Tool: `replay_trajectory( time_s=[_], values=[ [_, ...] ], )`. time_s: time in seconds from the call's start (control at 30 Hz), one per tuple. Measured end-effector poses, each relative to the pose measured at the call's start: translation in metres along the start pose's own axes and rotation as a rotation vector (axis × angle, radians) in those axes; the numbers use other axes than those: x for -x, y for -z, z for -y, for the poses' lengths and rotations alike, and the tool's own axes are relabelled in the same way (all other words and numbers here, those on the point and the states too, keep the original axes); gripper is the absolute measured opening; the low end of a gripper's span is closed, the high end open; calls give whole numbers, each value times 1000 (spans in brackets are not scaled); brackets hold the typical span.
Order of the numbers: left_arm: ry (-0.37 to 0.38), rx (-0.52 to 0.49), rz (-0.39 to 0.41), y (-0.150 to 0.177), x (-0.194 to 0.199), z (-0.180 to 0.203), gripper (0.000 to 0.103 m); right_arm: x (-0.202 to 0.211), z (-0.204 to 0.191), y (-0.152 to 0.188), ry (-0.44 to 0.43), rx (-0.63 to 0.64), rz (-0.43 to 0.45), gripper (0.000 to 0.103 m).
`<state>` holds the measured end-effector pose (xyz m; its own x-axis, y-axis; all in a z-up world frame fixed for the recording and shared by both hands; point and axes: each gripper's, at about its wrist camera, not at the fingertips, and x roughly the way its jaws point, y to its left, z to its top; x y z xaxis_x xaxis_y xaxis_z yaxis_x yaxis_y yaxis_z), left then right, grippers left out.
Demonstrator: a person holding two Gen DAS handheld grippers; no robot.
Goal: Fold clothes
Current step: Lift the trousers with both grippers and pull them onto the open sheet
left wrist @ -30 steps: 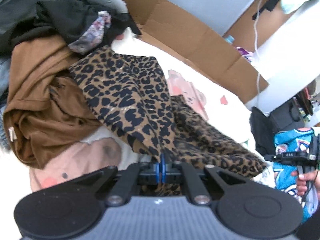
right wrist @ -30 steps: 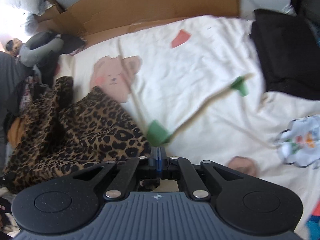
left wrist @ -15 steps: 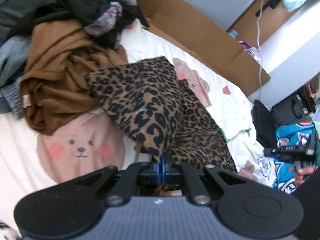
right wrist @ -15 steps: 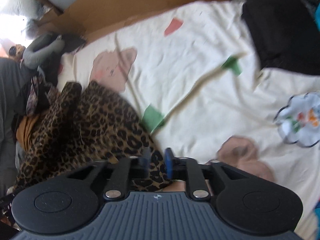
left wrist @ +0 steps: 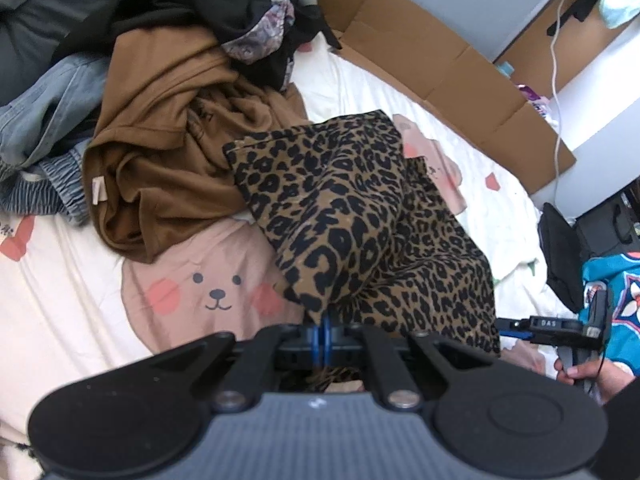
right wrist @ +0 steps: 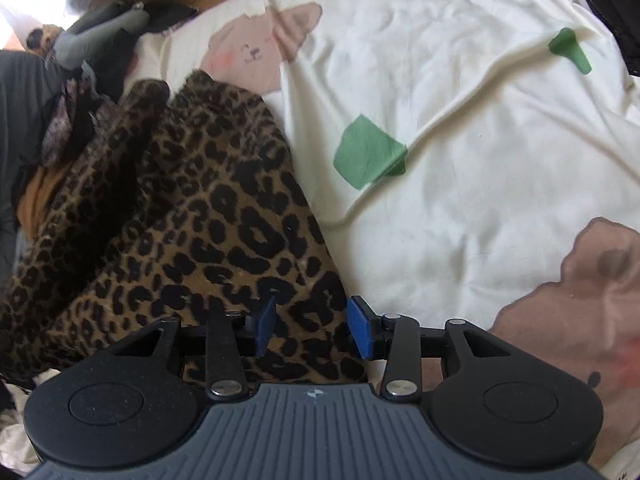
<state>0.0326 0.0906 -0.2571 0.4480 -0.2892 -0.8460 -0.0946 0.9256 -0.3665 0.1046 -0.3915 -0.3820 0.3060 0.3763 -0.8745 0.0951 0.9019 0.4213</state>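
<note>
A leopard-print garment [left wrist: 360,216] lies bunched on a cream bedsheet [left wrist: 80,288] printed with bears. My left gripper [left wrist: 325,330] is shut on the garment's near edge, and the cloth rises from its blue pads. In the right wrist view the same garment [right wrist: 192,216] fills the left half. My right gripper [right wrist: 312,326] stands open over the garment's near corner, its blue pads [right wrist: 360,330] spread on either side of the cloth. The right gripper [left wrist: 516,326] also shows at the lower right of the left wrist view, held by a hand [left wrist: 588,374].
A pile of clothes lies at the back left: a brown garment [left wrist: 160,140], denim [left wrist: 48,104], black cloth [left wrist: 192,12]. Flattened cardboard [left wrist: 440,68] lines the far side of the bed. A black bag [left wrist: 560,256] and a turquoise printed cloth [left wrist: 616,300] are at the right.
My right gripper went from shut to open, with the leopard cloth between its pads. My left gripper stayed shut on the garment, and its view drew back to show more of the bear print.
</note>
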Motion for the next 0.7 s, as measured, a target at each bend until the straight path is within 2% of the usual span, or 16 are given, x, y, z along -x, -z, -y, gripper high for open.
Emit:
replay_trajectory(
  time_s=[0.1,0.17,0.2,0.23,0.27,0.3,0.47,0.7],
  values=[
    [-4,8,-6,0,-3,-4,3,-12,-2,2,16,43,-37,48],
    [-6,13,-8,0,-4,-6,3,-15,-3,4,-10,50,-52,48],
    [-7,16,-10,0,-4,-7,3,-14,-3,6,-30,49,-53,44],
    [-8,19,-11,0,-4,-7,3,-13,-4,6,-49,56,-62,36],
    [-8,21,-12,0,-4,-8,3,-12,-6,6,-44,62,-73,5],
    [-7,22,-11,-1,-4,-8,3,-10,-7,5,-34,68,-83,0],
    [17,24,-8,-3,-5,-1,3,17,-4,-1,22,52,-64,0],
    [81,-44,-25,-9,-10,29,3,74,-3,-13,133,74,-2,0]
  ],
)
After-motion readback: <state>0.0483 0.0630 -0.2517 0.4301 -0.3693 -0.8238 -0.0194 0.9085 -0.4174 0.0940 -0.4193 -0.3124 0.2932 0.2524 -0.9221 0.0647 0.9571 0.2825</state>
